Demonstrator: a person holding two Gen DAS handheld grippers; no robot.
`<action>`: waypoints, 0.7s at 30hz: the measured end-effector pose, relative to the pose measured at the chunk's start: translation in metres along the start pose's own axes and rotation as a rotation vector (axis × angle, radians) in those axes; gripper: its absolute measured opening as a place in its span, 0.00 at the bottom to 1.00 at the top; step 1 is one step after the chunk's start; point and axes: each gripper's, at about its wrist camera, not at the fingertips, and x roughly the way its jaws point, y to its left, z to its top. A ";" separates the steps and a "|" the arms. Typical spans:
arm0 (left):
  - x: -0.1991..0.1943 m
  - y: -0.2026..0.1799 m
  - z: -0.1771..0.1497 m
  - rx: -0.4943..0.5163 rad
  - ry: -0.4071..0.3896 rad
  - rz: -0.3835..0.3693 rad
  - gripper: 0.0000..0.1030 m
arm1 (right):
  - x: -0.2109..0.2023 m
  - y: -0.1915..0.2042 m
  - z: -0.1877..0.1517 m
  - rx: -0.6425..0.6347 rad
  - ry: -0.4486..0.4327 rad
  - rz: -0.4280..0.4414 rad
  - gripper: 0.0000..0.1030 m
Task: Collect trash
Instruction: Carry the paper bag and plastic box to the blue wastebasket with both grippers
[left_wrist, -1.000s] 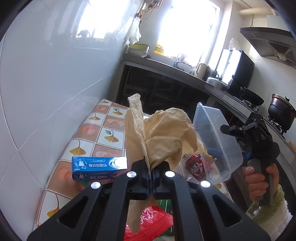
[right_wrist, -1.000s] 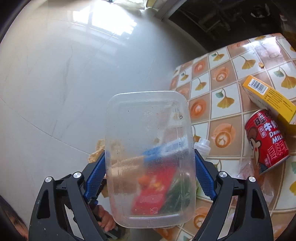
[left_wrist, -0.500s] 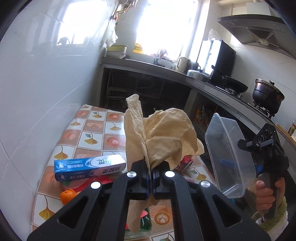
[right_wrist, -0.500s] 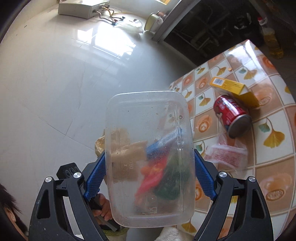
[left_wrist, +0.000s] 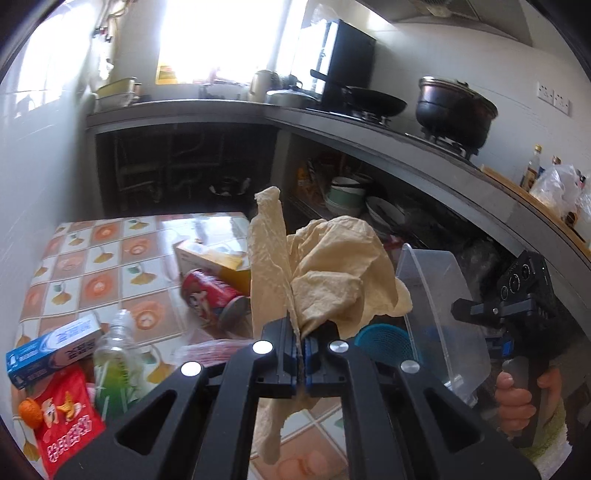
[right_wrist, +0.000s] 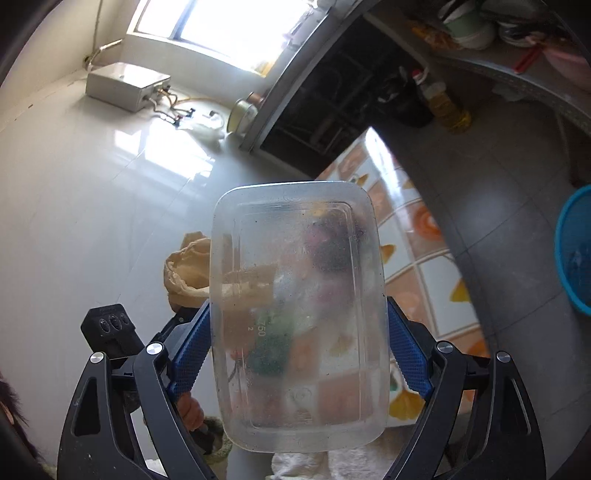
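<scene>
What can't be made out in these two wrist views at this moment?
- Right wrist view: the table items behind the clear plastic container are smeared into coloured blotches.
- Left wrist view: the blue basket is mostly hidden by the crumpled paper and the left gripper.
- Left wrist view: the red snack packet is cut by the frame's dark edge and the gripper body.
- Right wrist view: the basket's contents, cut off at the right edge.

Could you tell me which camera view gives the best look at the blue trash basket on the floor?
The right wrist view shows the blue trash basket best: open rim and interior, though the frame edge cuts it. In the left wrist view the basket only peeks out between the crumpled paper and the clear plastic container.
</scene>
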 end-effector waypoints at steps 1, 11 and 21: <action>0.013 -0.015 0.003 0.022 0.020 -0.024 0.02 | -0.009 -0.008 -0.002 0.013 -0.020 -0.018 0.80; 0.156 -0.145 0.010 0.175 0.299 -0.211 0.02 | -0.090 -0.100 -0.025 0.173 -0.242 -0.328 0.80; 0.358 -0.241 -0.044 0.197 0.761 -0.263 0.03 | -0.117 -0.199 -0.043 0.385 -0.312 -0.532 0.80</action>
